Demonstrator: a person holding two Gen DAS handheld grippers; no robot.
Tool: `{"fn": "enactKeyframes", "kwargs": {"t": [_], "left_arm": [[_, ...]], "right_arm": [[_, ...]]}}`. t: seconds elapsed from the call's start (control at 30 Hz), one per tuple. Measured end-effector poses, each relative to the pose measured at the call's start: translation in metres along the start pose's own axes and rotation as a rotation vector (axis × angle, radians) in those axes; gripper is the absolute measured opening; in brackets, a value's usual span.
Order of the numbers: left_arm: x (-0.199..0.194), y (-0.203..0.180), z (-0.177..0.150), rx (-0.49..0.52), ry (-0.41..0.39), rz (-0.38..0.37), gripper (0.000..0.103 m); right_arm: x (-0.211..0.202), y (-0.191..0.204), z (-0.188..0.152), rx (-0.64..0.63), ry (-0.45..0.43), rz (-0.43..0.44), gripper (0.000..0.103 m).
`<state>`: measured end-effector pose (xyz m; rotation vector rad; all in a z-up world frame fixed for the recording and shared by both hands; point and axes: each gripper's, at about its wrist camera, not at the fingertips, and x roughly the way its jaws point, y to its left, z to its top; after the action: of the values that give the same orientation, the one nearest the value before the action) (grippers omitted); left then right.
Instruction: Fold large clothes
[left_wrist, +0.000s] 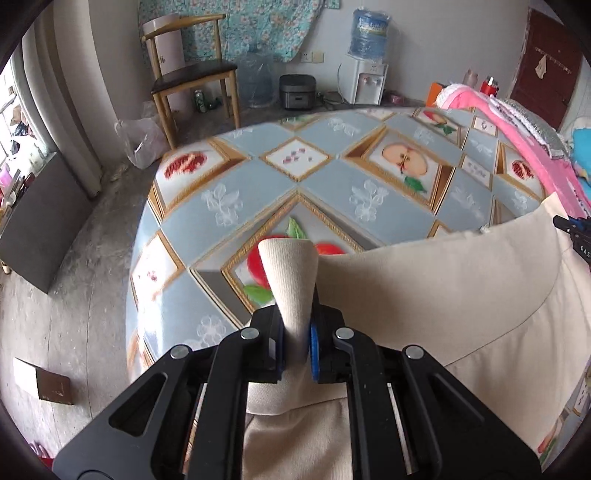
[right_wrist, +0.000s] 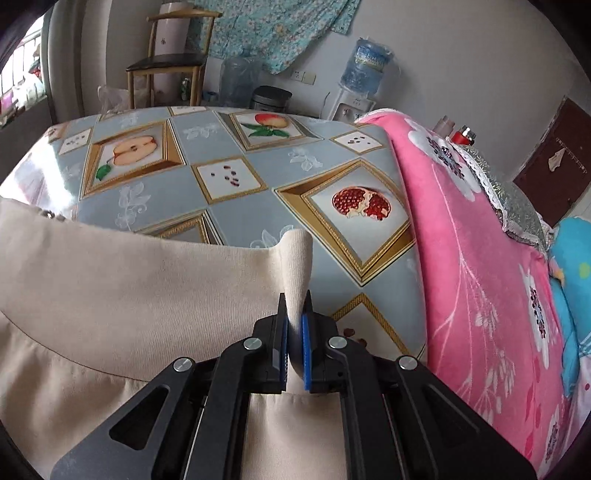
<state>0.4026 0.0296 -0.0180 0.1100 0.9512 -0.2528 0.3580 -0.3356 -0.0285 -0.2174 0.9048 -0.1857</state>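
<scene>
The left gripper (left_wrist: 295, 343) has its jaws clamped on a corner of the large beige woven cloth garment (left_wrist: 443, 295), and a rolled tip of the cloth stands up just beyond the jaws. The right gripper (right_wrist: 294, 350) has its jaws clamped on the other corner of the same garment (right_wrist: 129, 295) in the same way. Between the two pairs of jaws the top edge of the garment is stretched, and the cloth below them is folded in layers. Ahead of both jaws lies the worktop with a grey-blue fruit-pattern cover (left_wrist: 332, 184). To the right of the right jaws a pink flowered blanket (right_wrist: 480, 277) lies on the worktop. Far beyond the jaws a blue water bottle (left_wrist: 370, 31) stands upside down in a white dispenser (left_wrist: 365, 83), and whether it holds water I cannot tell. Near it stands a wooden chair (left_wrist: 192, 74).
</scene>
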Motion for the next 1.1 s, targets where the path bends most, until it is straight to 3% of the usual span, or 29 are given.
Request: {"fn": "enactKeyframes", "kwargs": {"t": [0.17,0.23,0.27,0.3,0.37,0.47,0.53,0.63,0.73,0.8,0.9,0.97,1.03,1.1], "left_arm": [[-0.003,0.002,0.012,-0.001,-0.002,0.008,0.010],[0.019,0.002,0.006,0.006,0.077,0.023,0.010],[0.028,0.003,0.005,0.006,0.115,0.029,0.016],[0.033,0.005,0.004,0.000,0.131,0.031,0.022],[0.026,0.014,0.005,-0.036,0.106,0.019,0.029],[-0.003,0.034,0.008,-0.097,0.033,0.052,0.028],[-0.034,0.042,0.006,-0.093,-0.028,0.072,0.028],[-0.075,0.035,-0.009,-0.026,-0.080,0.029,0.027],[-0.089,0.015,-0.037,0.049,-0.054,-0.044,0.027],[-0.083,0.006,-0.059,0.060,0.000,-0.074,0.028],[-0.057,0.009,-0.089,0.029,0.082,-0.024,0.028],[-0.043,0.018,-0.103,-0.014,0.126,0.017,0.028],[-0.051,0.020,-0.101,-0.019,0.110,0.007,0.027],[-0.066,0.018,-0.090,0.010,0.071,0.029,0.026]], "right_arm": [[-0.005,-0.008,0.022,0.026,-0.026,0.020,0.006],[0.017,-0.003,0.017,0.014,0.039,0.038,0.006],[0.035,0.000,0.011,0.006,0.100,0.048,0.007],[0.044,0.000,0.008,0.005,0.132,0.051,0.015],[0.042,-0.007,0.006,0.031,0.118,0.058,0.021],[0.016,-0.030,0.008,0.106,0.075,0.038,0.032],[-0.009,-0.045,0.004,0.159,0.040,0.061,0.033],[-0.058,-0.053,-0.016,0.176,-0.028,0.182,0.033],[-0.080,-0.038,-0.042,0.128,-0.026,0.304,0.033],[-0.078,-0.030,-0.066,0.120,0.016,0.328,0.033],[-0.047,-0.035,-0.103,0.178,0.128,0.308,0.030],[-0.034,-0.046,-0.118,0.245,0.122,0.371,0.028],[-0.036,-0.052,-0.112,0.272,0.142,0.370,0.019],[-0.047,-0.053,-0.098,0.249,0.127,0.351,0.020]]}}
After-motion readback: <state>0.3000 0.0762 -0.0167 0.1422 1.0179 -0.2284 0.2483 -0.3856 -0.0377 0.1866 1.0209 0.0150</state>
